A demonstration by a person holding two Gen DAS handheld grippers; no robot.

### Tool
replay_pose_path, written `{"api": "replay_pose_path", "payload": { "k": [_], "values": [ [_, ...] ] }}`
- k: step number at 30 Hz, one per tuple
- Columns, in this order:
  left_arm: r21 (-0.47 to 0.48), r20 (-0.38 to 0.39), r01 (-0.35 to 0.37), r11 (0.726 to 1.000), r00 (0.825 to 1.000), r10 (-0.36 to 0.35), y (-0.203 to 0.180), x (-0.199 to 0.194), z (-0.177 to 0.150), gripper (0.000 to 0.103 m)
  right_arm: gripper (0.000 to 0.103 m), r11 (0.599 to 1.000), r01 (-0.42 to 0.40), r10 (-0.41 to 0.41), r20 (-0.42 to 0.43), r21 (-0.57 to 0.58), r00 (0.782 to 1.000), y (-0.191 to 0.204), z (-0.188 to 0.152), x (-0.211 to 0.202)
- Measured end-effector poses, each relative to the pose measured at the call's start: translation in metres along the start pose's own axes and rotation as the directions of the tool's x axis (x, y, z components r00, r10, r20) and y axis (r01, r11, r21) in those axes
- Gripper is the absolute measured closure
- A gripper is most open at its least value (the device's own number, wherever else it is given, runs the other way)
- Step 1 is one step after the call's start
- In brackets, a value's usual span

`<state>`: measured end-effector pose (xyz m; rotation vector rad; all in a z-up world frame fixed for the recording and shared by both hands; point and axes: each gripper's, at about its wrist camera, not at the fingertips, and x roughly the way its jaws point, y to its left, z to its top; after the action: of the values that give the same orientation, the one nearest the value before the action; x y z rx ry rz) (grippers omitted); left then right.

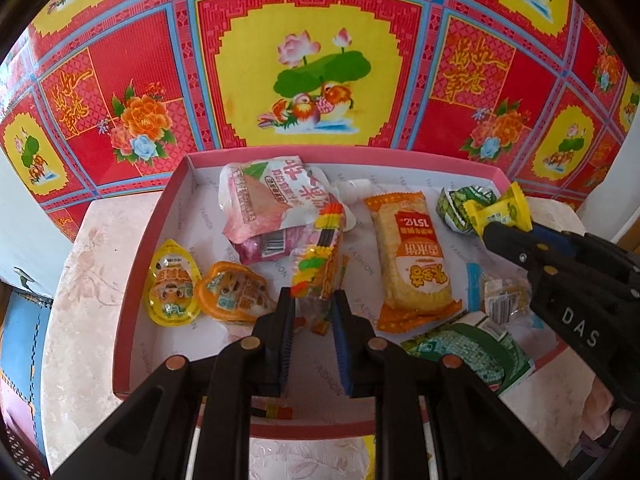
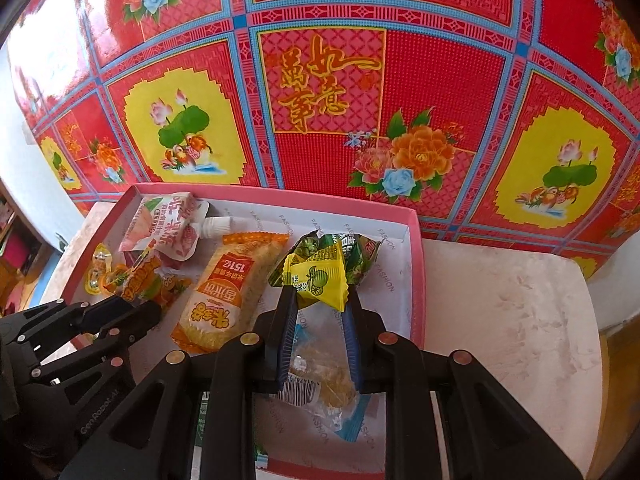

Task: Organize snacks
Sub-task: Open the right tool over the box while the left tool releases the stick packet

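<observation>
Over the pink box mid-frame, your left gripper has its fingers clamped on a colourful gummy pack, and your right gripper pinches a yellow candy near the box's upper-right corner. Rice cracker, pouch and jelly cups lie inside, on the bench.

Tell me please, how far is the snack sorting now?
Already lying in the pink box: a pink pouch, an orange rice cracker pack, two jelly cups and more. In hand: the left gripper pinches a colourful candy packet, the right gripper a yellow candy, both over the box. Left: setting these two down.
</observation>
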<state>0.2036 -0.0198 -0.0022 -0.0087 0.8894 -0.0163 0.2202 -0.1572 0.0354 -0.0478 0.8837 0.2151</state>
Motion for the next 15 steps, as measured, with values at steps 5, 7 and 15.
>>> {"api": "replay_pose_path", "payload": {
  "k": [5, 7, 15],
  "values": [
    [0.000, -0.002, -0.001, 1.000, 1.000, 0.001, -0.001, 0.005, 0.001, 0.084, 0.079, 1.000, -0.001, 0.001, -0.003, -0.001, 1.000, 0.000, -0.001, 0.001],
    [-0.001, -0.003, 0.003, 1.000, 1.000, -0.003, 0.000, 0.007, -0.003, 0.084, 0.079, 1.000, -0.007, 0.007, -0.008, 0.003, 1.000, -0.001, -0.002, 0.001],
    [-0.013, 0.013, 0.025, 1.000, 1.000, -0.025, 0.002, -0.013, -0.003, 0.066, 0.065, 0.999, -0.034, 0.034, 0.001, 0.022, 0.999, -0.005, -0.006, -0.009]
  ]
}}
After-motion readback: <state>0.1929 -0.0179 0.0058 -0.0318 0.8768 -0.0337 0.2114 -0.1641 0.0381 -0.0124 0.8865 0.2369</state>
